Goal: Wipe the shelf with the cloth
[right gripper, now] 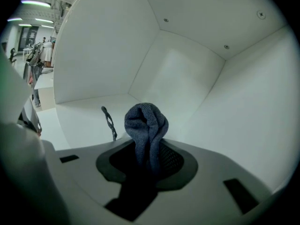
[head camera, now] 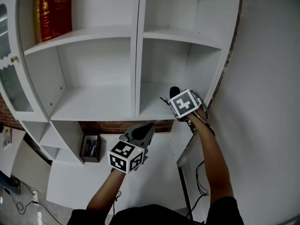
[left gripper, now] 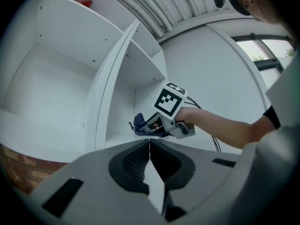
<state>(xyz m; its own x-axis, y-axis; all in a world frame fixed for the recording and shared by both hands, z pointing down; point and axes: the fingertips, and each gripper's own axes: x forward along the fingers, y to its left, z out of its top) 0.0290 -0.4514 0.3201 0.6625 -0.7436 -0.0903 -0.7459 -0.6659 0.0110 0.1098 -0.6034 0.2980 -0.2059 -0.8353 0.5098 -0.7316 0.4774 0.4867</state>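
A white shelf unit (head camera: 136, 50) fills the head view. My right gripper (head camera: 174, 97) is inside its lower right compartment (head camera: 154, 108), just above the board, shut on a dark blue knitted cloth (right gripper: 146, 125). The cloth bunches up between the jaws and a thin loop (right gripper: 109, 122) hangs off it. From the left gripper view the cloth (left gripper: 140, 123) pokes out ahead of the right gripper (left gripper: 149, 127). My left gripper (head camera: 149, 128) hangs below the shelf's front edge, jaws shut with nothing between them (left gripper: 149, 146).
Red and yellow books (head camera: 51, 11) stand on the upper left shelf. A glass cabinet door (head camera: 11, 74) hangs open at far left. A small dark box (head camera: 90, 147) sits in a low niche. A white wall (head camera: 267, 102) runs along the right. Cables (head camera: 201, 179) trail below.
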